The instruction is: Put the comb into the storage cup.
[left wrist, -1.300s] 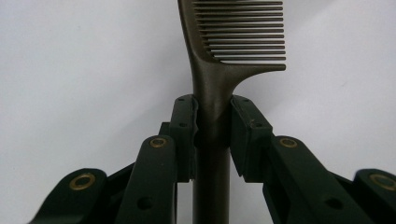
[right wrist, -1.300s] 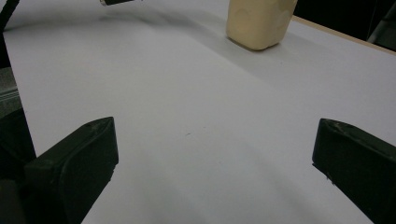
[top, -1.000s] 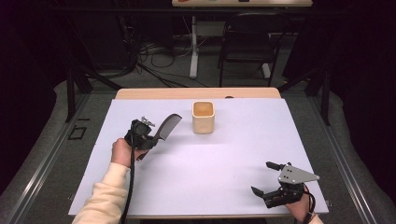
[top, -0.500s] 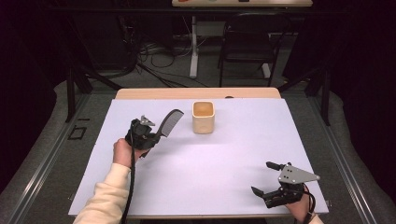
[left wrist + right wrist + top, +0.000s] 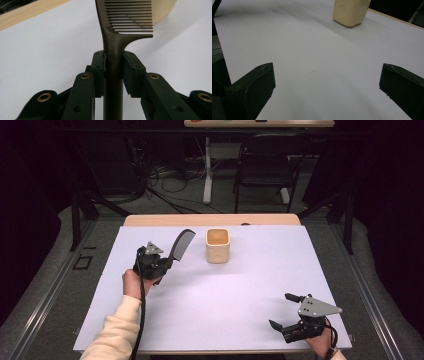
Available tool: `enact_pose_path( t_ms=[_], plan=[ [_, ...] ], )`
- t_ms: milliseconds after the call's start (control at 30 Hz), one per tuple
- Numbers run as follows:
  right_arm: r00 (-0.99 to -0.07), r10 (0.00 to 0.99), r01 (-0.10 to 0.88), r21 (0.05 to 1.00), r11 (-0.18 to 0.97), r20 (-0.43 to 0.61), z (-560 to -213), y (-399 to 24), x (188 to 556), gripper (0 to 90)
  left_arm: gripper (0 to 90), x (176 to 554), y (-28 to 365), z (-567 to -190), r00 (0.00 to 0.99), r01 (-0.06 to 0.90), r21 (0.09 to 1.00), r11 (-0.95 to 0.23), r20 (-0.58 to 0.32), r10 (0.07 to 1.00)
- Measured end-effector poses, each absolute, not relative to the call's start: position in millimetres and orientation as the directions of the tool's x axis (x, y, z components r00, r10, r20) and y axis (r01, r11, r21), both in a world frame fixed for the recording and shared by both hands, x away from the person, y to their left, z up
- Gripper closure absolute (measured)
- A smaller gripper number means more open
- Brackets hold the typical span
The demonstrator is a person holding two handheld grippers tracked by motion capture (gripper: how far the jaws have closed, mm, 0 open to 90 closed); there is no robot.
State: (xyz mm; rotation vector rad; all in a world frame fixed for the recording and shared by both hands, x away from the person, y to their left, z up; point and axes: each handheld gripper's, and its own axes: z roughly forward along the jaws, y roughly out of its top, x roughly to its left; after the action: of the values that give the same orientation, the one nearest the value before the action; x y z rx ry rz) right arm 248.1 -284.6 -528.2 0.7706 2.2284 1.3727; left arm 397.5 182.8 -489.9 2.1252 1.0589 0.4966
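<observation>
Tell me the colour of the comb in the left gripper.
Dark brown, nearly black; the comb shows best in the left gripper view.

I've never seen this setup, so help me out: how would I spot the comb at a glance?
Start at the white table and find the cream cup standing near its far edge. Just left of it, the left gripper clamps the handle of a dark comb, whose toothed end points up and away toward the cup. It is the one thin, dark, toothed thing there; the cup is pale and boxy.
</observation>
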Motion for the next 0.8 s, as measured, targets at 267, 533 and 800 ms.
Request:
enact_pose_path(
  t_ms=[267, 533, 800],
  plan=[
    [-0.763, 0.644, 0.24, 0.901, 0.362, -0.056, -528.2, -284.7, 248.1, 0.0, 72.0, 395.5, 183.5, -488.8, 0.584, 0.508, 0.77, -0.387, 0.023, 0.811],
    [-0.763, 0.644, 0.24, 0.901, 0.362, -0.056, -528.2, -284.7, 248.1, 0.0, 72.0, 393.3, 183.6, -487.4, 0.567, 0.489, 0.794, -0.36, 0.025, 0.823],
    [-0.763, 0.644, 0.24, 0.901, 0.363, -0.056, -528.2, -284.6, 248.3, 0.0, 72.0, 391.9, 182.6, -486.5, 0.557, 0.465, 0.817, -0.342, 0.031, 0.83]
  ],
)
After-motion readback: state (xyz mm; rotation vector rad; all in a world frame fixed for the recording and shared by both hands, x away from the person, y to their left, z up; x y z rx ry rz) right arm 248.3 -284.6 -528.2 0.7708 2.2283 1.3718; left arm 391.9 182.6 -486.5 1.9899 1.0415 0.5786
